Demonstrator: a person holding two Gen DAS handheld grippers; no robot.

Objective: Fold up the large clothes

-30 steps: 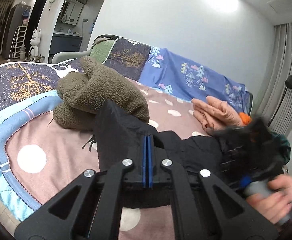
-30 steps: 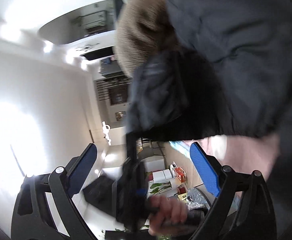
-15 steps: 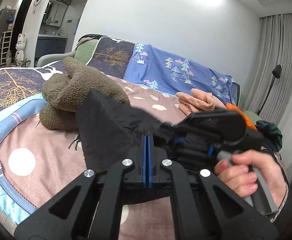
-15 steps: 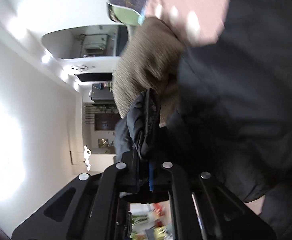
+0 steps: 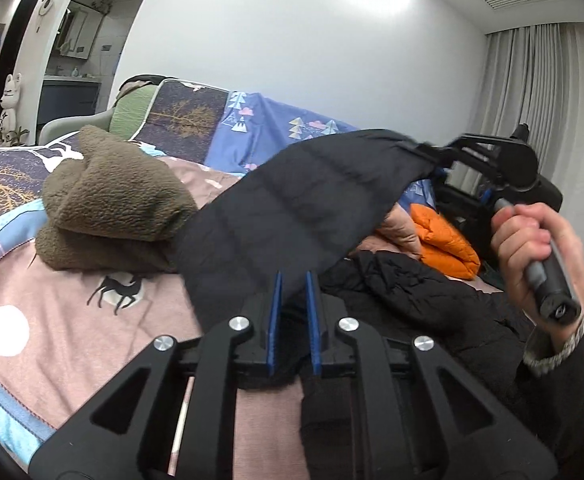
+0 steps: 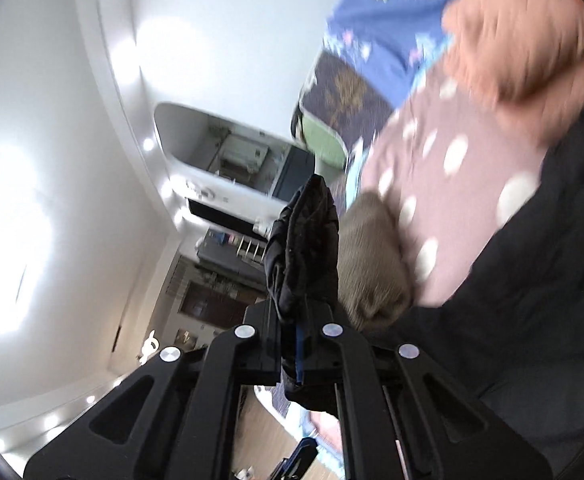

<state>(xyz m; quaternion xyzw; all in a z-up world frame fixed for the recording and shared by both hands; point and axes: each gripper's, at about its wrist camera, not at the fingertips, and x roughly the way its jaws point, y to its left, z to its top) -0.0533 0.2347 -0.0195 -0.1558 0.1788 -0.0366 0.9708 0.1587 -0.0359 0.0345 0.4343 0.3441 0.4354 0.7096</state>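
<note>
Black jacket (image 5: 292, 216) stretched; right tool (image 5: 438, 160) pinches its edge.

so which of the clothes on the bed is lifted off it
The black jacket: its sleeve hangs in the air, clamped in the right tongs. The brown fleece and orange jacket lie on the bed.

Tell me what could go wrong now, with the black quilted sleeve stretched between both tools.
On the left tool, the jaws have just been opening with the black quilted sleeve between them; it may slip out and sag.
The right tool pinches only the sleeve's end; a hard pull could free it.
</note>
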